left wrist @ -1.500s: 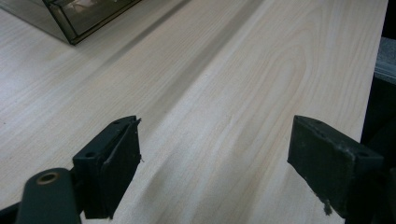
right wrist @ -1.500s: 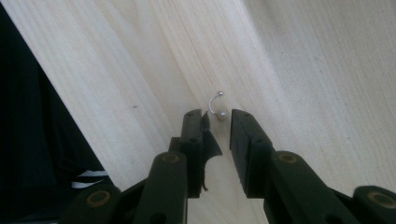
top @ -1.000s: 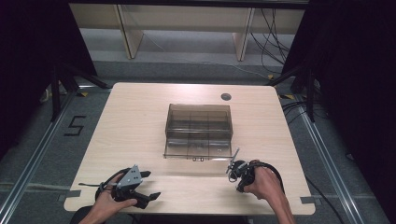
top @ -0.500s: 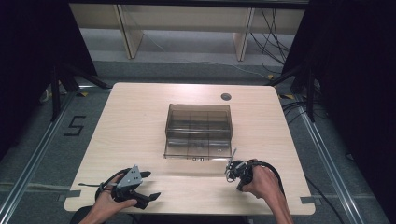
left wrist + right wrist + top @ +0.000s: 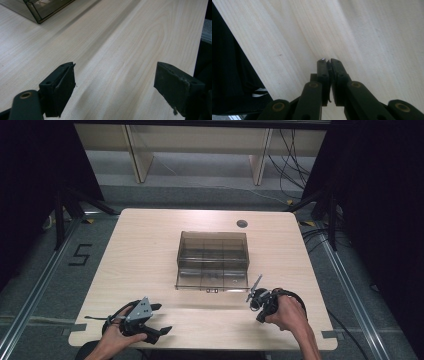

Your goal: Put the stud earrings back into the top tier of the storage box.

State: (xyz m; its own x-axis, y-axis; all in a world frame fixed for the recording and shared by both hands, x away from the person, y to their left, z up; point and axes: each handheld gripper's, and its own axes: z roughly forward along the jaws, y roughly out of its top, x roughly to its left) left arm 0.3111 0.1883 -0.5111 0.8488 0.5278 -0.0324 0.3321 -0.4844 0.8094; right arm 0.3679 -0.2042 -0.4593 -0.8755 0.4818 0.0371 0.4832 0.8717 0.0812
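item: smoked clear organiser box, centre of frame on table, untouched. right claw, lower right, clenched on a tiny shiny object. left claw, lower left, released, empty. judged: small piece picked; placing remains.

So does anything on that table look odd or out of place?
Nothing looks spilled or broken. The smoky clear box sits square on the table. One oddity: the right hand-held gripper is shut on something tiny and shiny, too small to identify.
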